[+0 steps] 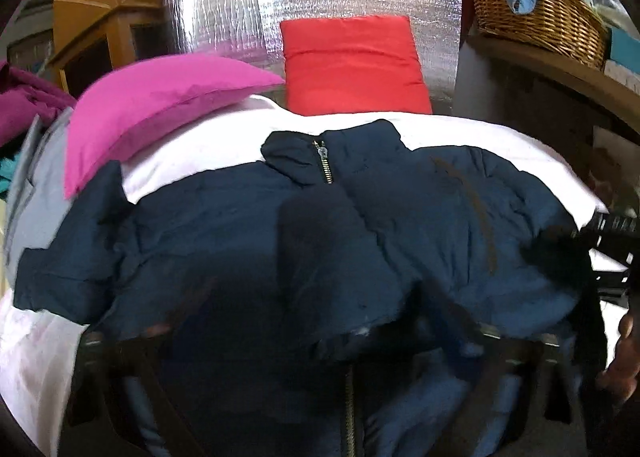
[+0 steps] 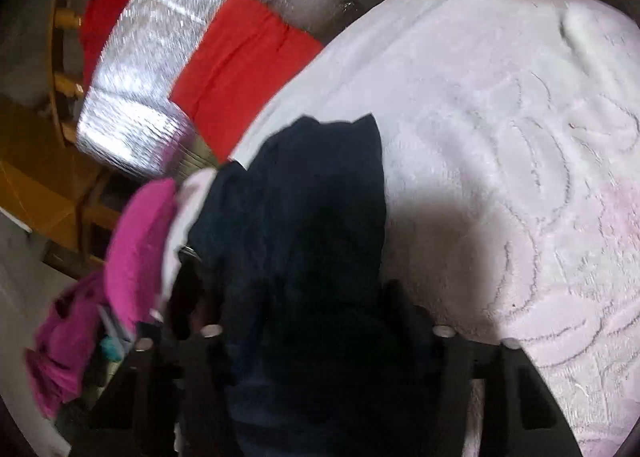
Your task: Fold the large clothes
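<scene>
Jacket (image 1: 360, 225) hem blurred, both hand-held gripper tips hidden

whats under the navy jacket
The navy jacket lies on a white textured blanket, which shows all around it. Its left sleeve overlaps a grey garment. Whatever lies beneath the jacket's middle is covered.

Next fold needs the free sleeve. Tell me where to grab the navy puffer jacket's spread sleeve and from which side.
Probably take the navy puffer jacket at the cuff end of its spread sleeve, coming from the outer side over the white blanket. There the sleeve lies flat and ends in a free edge, apart from the pink pillow.
</scene>
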Available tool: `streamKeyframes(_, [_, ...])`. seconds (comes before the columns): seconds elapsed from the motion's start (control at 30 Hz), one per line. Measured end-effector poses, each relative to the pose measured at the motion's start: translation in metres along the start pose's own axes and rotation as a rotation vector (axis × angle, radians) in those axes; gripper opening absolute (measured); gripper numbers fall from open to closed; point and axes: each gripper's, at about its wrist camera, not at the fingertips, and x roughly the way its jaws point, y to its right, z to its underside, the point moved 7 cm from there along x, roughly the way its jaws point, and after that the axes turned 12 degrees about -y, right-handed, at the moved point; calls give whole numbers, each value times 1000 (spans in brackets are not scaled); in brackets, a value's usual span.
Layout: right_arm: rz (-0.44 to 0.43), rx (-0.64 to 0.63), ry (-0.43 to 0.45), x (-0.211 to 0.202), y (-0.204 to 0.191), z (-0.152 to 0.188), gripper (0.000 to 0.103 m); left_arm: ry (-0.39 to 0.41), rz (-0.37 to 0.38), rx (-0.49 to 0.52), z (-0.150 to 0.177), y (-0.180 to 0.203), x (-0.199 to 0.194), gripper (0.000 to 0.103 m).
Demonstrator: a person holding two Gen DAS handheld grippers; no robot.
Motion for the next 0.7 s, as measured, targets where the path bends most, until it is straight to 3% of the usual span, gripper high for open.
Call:
streamKeyframes(0.03, [29, -18, 11, 3, -2, 0, 47, -25, 52, -9, -1, 0, 5, 44])
streamKeyframes(0.07, [45, -35, 31, 4, -2, 1, 44, -51, 108, -22, -1, -1, 10, 34])
streamKeyframes(0.13, [54, -59, 68, 0, -4, 1, 40, -49, 108, -48, -4, -8, 12, 13])
streamKeyframes(0.17, [65, -76, 93, -2, -6, 0, 38, -40, 103, -54, -5, -12, 10, 7])
streamKeyframes(0.33, [119, -163, 190, -17, -18, 3, 36, 42, 136, -171, -19, -58, -23, 6])
streamKeyframes(0.43, [119, -155, 180, -19, -15, 5, 36, 55, 116, -206, -22, -83, -41, 6])
streamKeyframes(0.47, [118, -146, 177, -21, -14, 5, 37, 48, 89, -223, -21, -93, -45, 8])
streamKeyframes(0.5, [127, -129, 186, -26, -14, 4, 39, 39, 76, -233, -19, -99, -47, 22])
streamKeyframes(0.53, [140, -117, 201, -37, -9, 7, 53, 24, 65, -249, -17, -108, -50, 50])
streamKeyframes(0.57, [147, -104, 219, -48, -7, 10, 72, 15, 53, -266, -14, -115, -52, 65])
streamKeyframes(0.6, [154, -90, 258, -60, -9, 10, 79, 6, 22, -293, -11, -125, -54, 80])
streamKeyframes(0.7, [129, -151, 316, -85, -35, 14, 82, 0, -85, -308, -5, -151, -62, 80])
